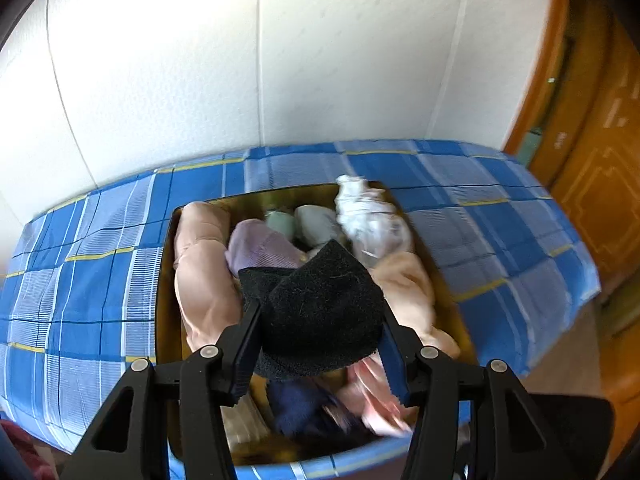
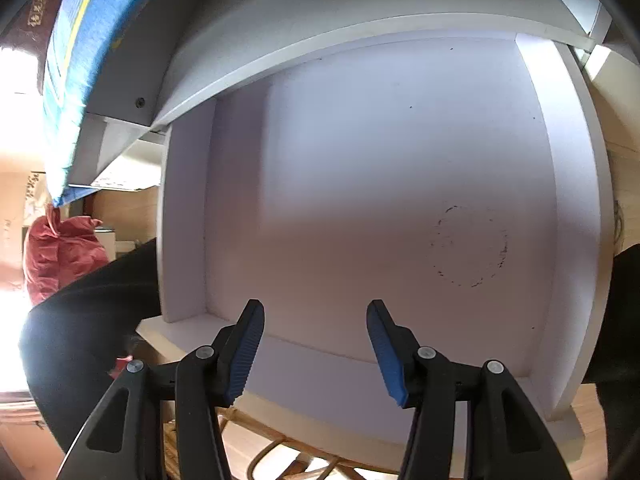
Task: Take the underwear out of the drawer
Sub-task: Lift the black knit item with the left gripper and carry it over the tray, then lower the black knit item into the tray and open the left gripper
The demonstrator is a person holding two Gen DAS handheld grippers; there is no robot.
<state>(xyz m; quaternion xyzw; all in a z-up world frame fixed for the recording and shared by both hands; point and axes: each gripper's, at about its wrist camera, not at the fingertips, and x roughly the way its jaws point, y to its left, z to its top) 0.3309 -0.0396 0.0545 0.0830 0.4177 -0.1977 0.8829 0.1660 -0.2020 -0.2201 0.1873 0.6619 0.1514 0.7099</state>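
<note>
The left claw (image 1: 320, 320) is clamped on a black folded piece of underwear (image 1: 320, 304), which bulges up between the two blue-padded jaws and fills the gap from pad to pad. The piece hangs directly above a gold-walled container (image 1: 164, 280) packed with rolled garments: a peach roll (image 1: 204, 276) along its left wall, a lilac one (image 1: 260, 248) in the middle, two grey-green rolls (image 1: 316, 220) toward the far wall, and a white patterned bundle (image 1: 372, 220) at the far right corner. The container sits on a bed covered in a blue checked sheet (image 1: 88, 260), near its front edge.

The black piece lies crosswise, its long axis running from one jaw to the other, and it is held above the packed rolls rather than resting among them, as far as the left wrist view shows. So the left side has the garment; a free slot for it would be straight below and slightly ahead.

The right claw (image 2: 316, 340) stands open and holds nothing, pointing into a white drawer (image 2: 576, 200) whose visible floor is bare apart from a faint ring-shaped mark (image 2: 472, 248).

At the upper left of the right wrist view a dark brown panel (image 2: 38, 12) carries pale characters, too small and skewed to read. No other writing or brand shows.
</note>
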